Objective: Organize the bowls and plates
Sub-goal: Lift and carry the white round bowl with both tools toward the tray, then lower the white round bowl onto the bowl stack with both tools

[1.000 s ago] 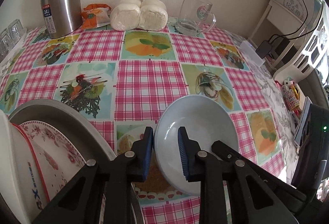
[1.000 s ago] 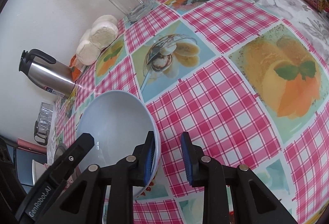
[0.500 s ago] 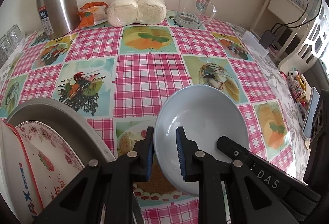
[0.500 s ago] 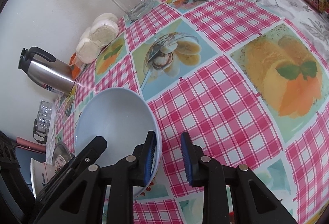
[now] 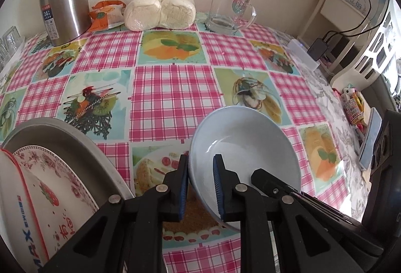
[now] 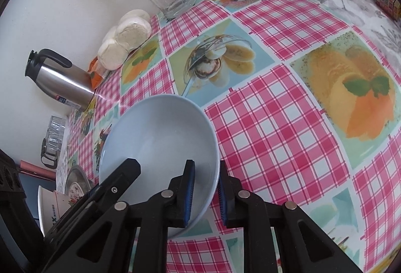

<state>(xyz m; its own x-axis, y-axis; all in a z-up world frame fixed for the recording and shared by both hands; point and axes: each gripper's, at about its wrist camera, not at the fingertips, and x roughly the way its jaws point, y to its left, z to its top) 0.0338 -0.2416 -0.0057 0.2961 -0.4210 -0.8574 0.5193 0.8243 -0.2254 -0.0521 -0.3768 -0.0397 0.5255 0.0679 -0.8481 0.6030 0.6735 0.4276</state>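
Steel pan (image 5: 62, 145) is sitting at the table's left edge, carrying a flowered plate (image 5: 50, 187) and a white bowl with red rim (image 5: 15, 202) leaning inside it. Just to its right, the left gripper (image 5: 200, 185) is clamping the near-left rim of the pale blue bowl (image 5: 250, 142), one pad outside and one inside, its jaws having just been closing. The bowl is resting on the checked tablecloth (image 5: 173, 97). On the bowl's right rim, the right gripper (image 6: 205, 194) is likewise pinching the wall, its jaws also having just closed in.
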